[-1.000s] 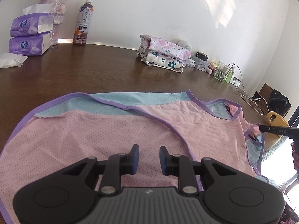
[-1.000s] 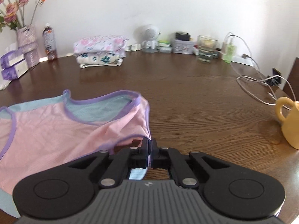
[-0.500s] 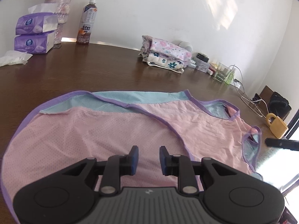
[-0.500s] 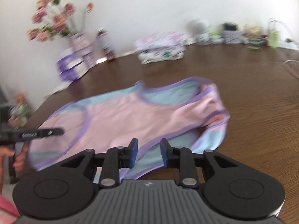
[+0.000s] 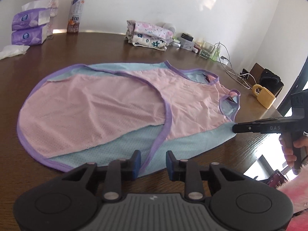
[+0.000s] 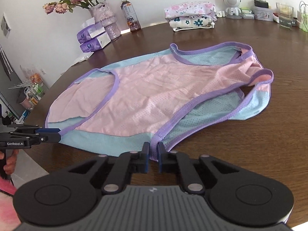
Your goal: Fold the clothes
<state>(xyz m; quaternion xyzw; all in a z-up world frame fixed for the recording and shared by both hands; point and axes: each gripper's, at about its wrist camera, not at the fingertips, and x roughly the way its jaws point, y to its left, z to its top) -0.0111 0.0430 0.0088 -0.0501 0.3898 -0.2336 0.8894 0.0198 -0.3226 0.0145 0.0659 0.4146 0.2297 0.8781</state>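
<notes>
The pink vest (image 5: pixel 119 104) lies spread on the table (image 6: pixel 259 146). The right gripper (image 6: pixel 153 160), wide a moment ago, now narrows on its near edge; the left gripper (image 5: pixel 152 162) stays wide there, so a fold seems near.

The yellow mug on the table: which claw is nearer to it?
Right. The right claw is at the garment edge on the yellow mug side; the left claw is at the near hem, farther away.
</notes>
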